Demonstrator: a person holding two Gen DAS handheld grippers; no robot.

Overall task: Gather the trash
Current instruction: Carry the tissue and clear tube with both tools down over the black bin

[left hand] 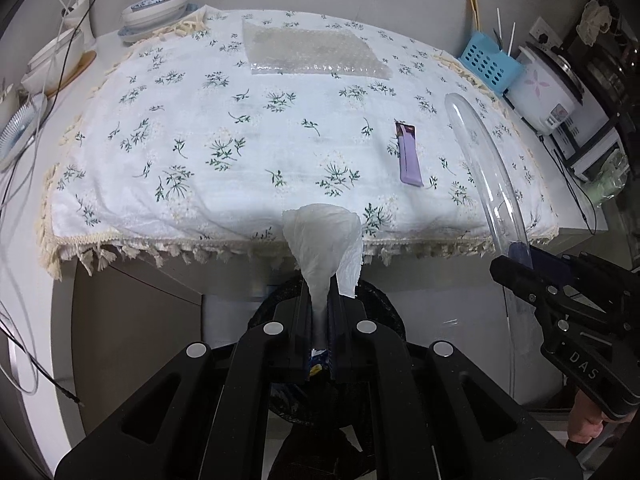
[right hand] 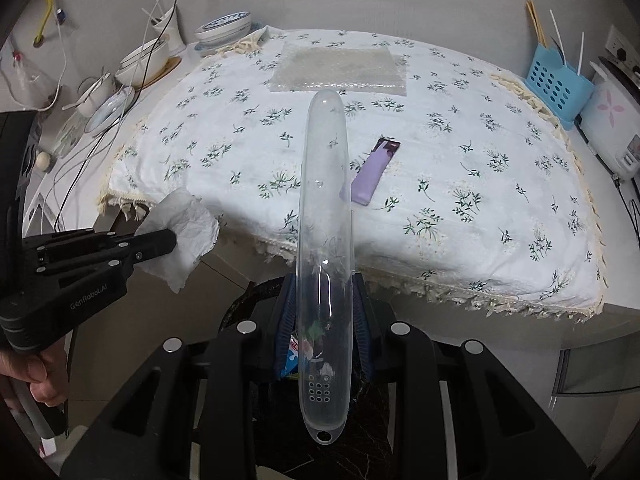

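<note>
The left gripper (left hand: 320, 300) has its fingers (left hand: 304, 320) closed tight on a crumpled white paper towel (left hand: 322, 240), which fans out above the fingertips just past the fringed front edge of the worktop (right hand: 616, 320). The right gripper (right hand: 325, 300) grips a long clear plastic case (right hand: 325, 208), rounded at both ends, with its blue-padded fingers (right hand: 362, 320) pressed on either side of its lower half; the case has a cluster of small holes and a ring at its near end and reaches forward over the front of the floral tablecloth (left hand: 200, 128). Below both grippers, in front of the worktop, is a dark trash bag (left hand: 384, 312) with colourful wrappers visible inside it through the fingers. On the tablecloth a purple wrapper (left hand: 409, 156) lies flat, just right of centre and near the clear case, and a sheet of bubble wrap (left hand: 312, 50) lies at the far side. Blue-and-white bowls (left hand: 158, 6) are stacked at the far left corner, with more white dishes and cables along the left edge. At the right edge stand a blue perforated basket (right hand: 556, 80) holding chopsticks and straws, and a white rice cooker (left hand: 548, 92) beside it. A hand (right hand: 36, 376) holds the left gripper's handle in the right wrist view.
</note>
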